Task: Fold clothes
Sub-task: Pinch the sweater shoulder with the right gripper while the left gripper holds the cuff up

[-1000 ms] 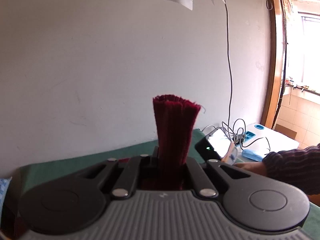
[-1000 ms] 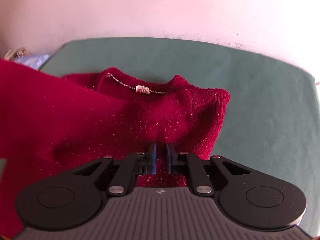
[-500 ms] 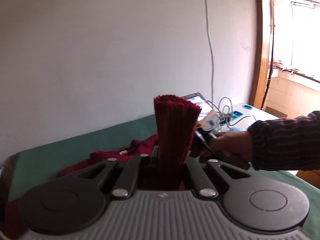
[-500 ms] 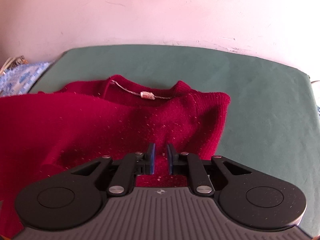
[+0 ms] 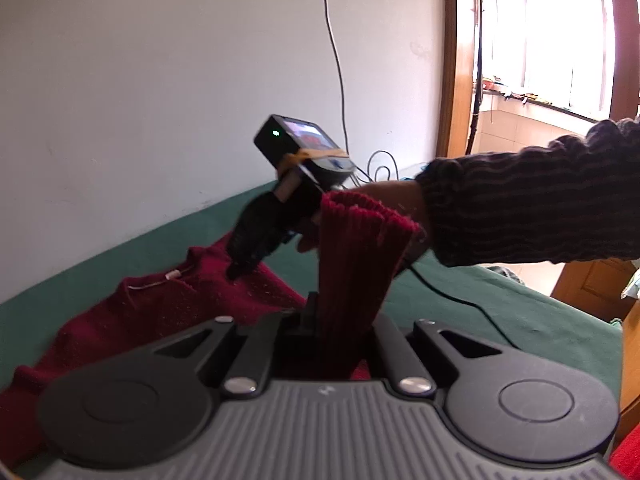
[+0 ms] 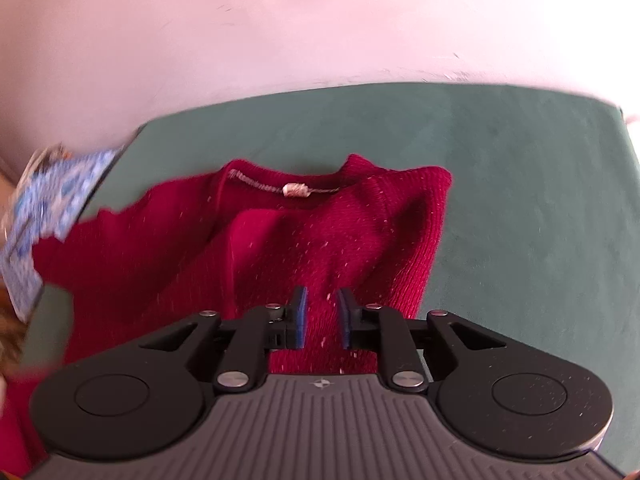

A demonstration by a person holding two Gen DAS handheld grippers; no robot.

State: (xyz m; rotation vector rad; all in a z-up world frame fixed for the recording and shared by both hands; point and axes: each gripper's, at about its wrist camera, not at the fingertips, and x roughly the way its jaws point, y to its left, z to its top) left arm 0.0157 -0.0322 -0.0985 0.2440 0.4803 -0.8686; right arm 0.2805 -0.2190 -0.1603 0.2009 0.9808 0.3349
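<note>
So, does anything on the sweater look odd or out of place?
Yes. The red sweater is speckled with pale lint, and at the neckline a loose pale thread carries a small white tag hanging across the opening.

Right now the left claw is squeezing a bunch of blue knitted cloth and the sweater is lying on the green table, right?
Almost. The cloth bunched in the left claw is dark red, not blue; the left wrist view shows its ribbed cuff standing up. The red sweater does lie on the green table.
</note>
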